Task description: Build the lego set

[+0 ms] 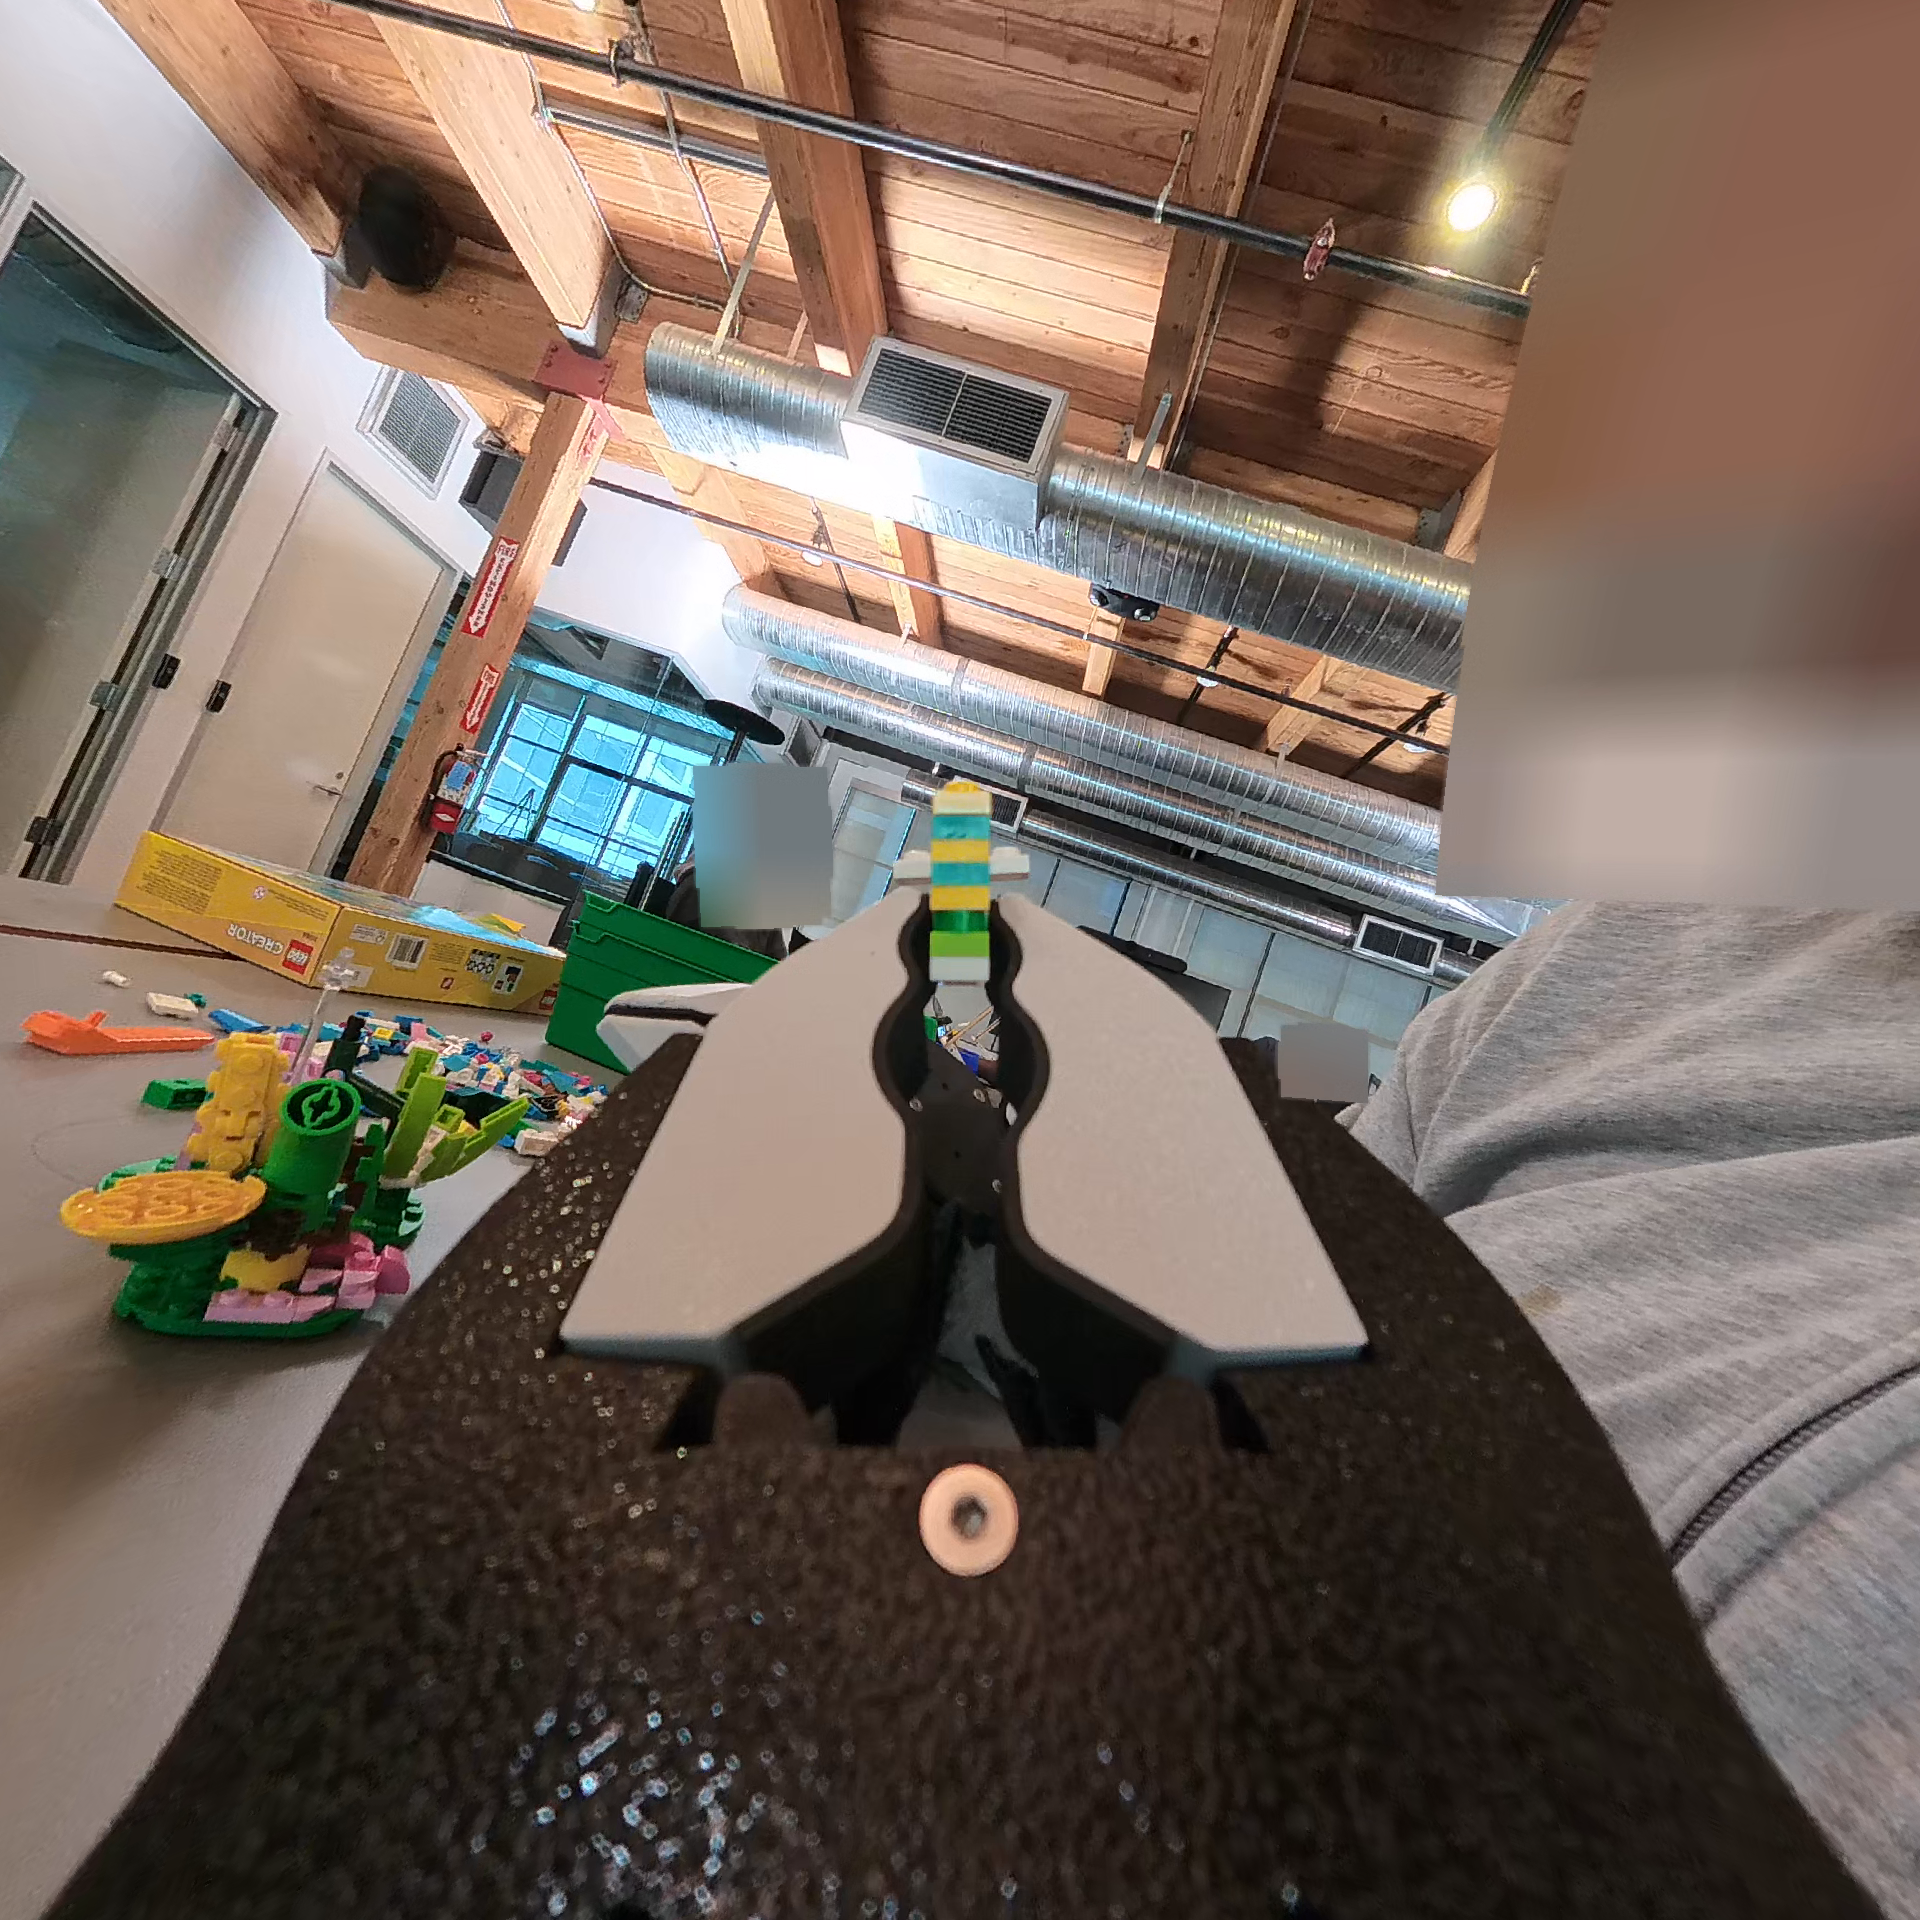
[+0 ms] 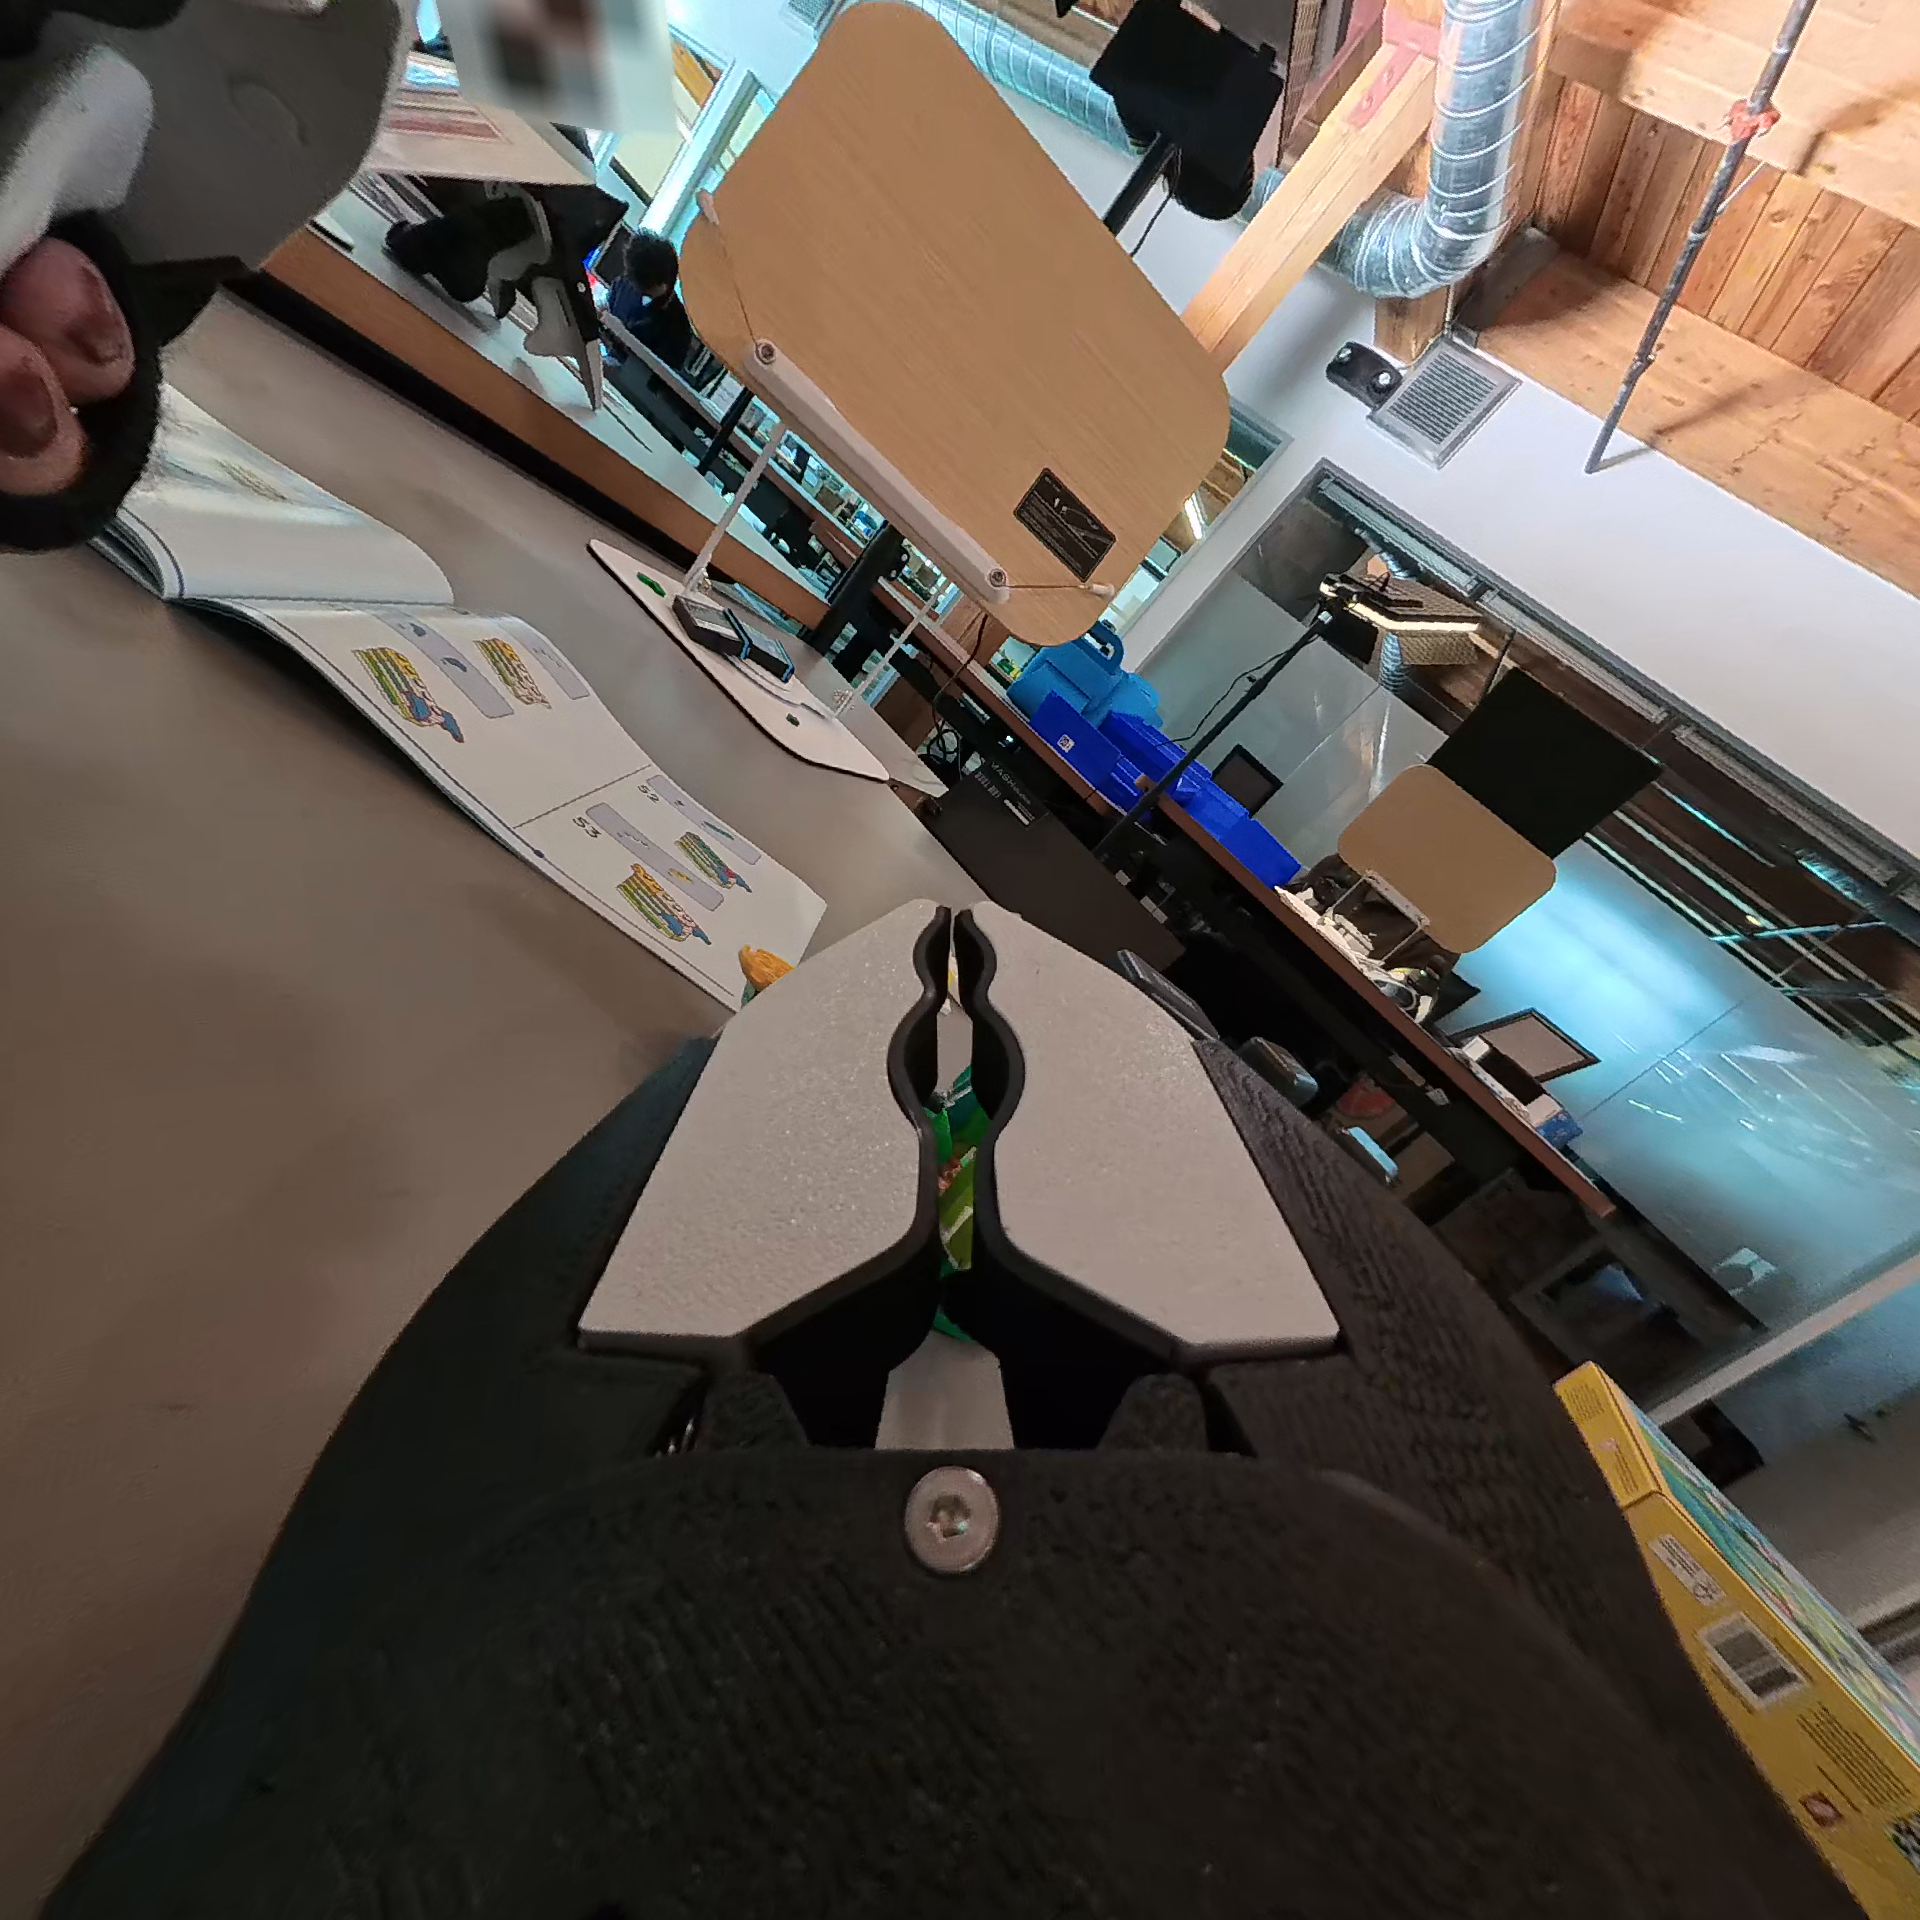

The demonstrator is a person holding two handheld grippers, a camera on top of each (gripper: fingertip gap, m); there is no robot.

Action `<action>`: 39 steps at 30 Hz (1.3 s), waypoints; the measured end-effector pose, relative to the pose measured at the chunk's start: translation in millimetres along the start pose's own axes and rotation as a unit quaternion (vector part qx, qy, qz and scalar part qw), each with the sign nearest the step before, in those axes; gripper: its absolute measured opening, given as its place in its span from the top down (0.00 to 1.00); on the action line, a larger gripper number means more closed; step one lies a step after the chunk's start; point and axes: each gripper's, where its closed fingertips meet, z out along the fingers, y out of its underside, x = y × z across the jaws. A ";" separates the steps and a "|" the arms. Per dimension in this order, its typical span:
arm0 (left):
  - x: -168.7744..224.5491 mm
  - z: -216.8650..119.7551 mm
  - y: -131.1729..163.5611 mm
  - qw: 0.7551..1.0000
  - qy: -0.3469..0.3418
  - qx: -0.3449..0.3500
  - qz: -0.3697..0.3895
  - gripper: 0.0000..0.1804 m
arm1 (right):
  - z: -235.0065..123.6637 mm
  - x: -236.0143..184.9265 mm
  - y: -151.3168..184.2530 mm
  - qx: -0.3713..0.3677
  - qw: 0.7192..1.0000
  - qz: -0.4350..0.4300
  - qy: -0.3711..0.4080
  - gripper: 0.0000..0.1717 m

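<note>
My left gripper (image 1: 958, 920) is shut on a slim stack of small bricks (image 1: 961, 873), striped yellow, teal, green and white, with two white pieces sticking out sideways. The stack stands up past the fingertips (image 1: 1023, 925), raised above the grey table (image 1: 156, 1507). My right gripper (image 2: 953, 920) is shut with its tips together and nothing between them; it hovers low over the table (image 2: 260, 1039), near the corner of an open instruction booklet (image 2: 499, 727). Green bricks show through the gap behind its fingers. The left gripper also shows in the right wrist view (image 2: 208, 125), with the hand (image 2: 52, 395) that holds it.
A green, yellow and pink brick model (image 1: 260, 1195) stands at the left, with loose bricks (image 1: 468, 1070), an orange tool (image 1: 104, 1032), a yellow box (image 1: 332, 925) and a green bin (image 1: 644, 966) behind. A person's grey sleeve (image 1: 1662, 1247) is at the right. A wood panel on a white stand (image 2: 956, 312) rises beyond the booklet. Some 12 centimetres of space lies between my two pairs of fingers.
</note>
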 end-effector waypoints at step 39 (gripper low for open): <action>-3.1 -0.2 -0.7 1.000 -0.006 0.002 -0.007 0.96 | -12.8 51.9 4.9 -0.036 0.998 0.044 0.029 1.00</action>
